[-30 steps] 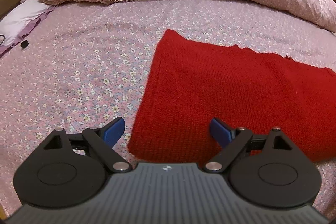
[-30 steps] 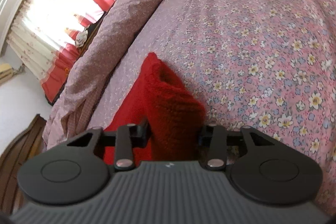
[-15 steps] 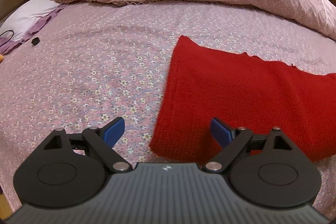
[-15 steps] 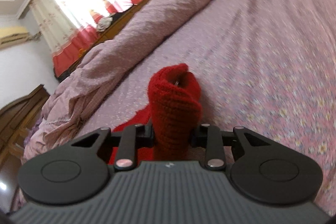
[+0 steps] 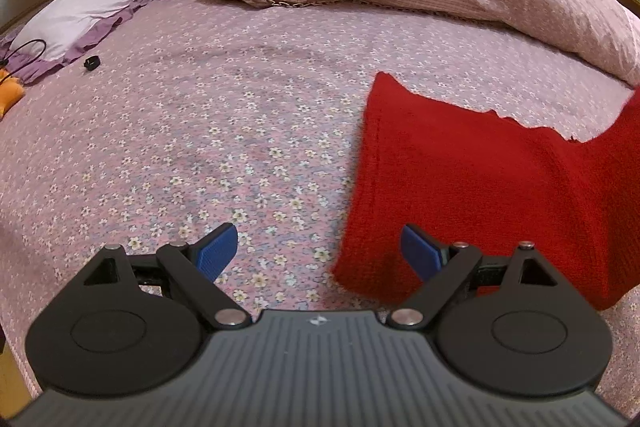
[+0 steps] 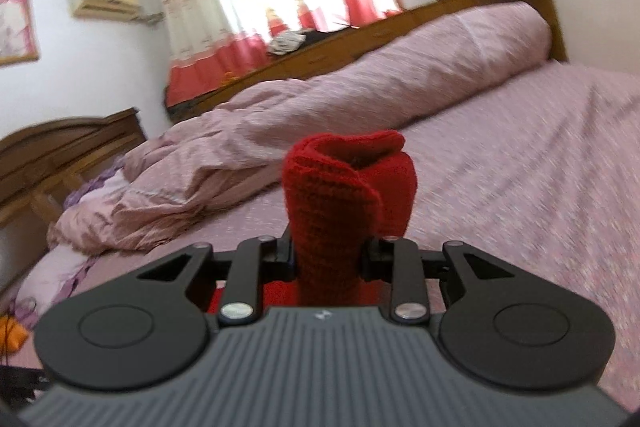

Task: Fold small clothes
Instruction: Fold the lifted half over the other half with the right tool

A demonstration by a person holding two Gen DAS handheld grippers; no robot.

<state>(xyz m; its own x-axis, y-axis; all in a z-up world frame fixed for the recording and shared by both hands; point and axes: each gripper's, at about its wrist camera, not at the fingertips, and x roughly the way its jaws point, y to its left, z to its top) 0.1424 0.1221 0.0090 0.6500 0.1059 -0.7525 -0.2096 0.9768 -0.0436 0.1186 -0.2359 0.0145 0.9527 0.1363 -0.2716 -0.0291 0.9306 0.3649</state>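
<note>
The red knitted garment (image 5: 480, 187) lies on the flowered bed sheet (image 5: 220, 115), its right end lifted and cut off by the frame edge. The left gripper (image 5: 316, 247) hangs wide apart and empty over its near left corner. The right gripper (image 6: 326, 259) has just been closing – a bunched fold of the garment sits pinched between its hidden pads. Motion blur smears the rumpled quilt (image 6: 280, 123) behind – details are hard to make out.

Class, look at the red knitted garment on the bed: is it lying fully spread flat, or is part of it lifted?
Partly lifted. The right gripper pinches a bunched end of the red knitted garment; the rest lies flat.
</note>
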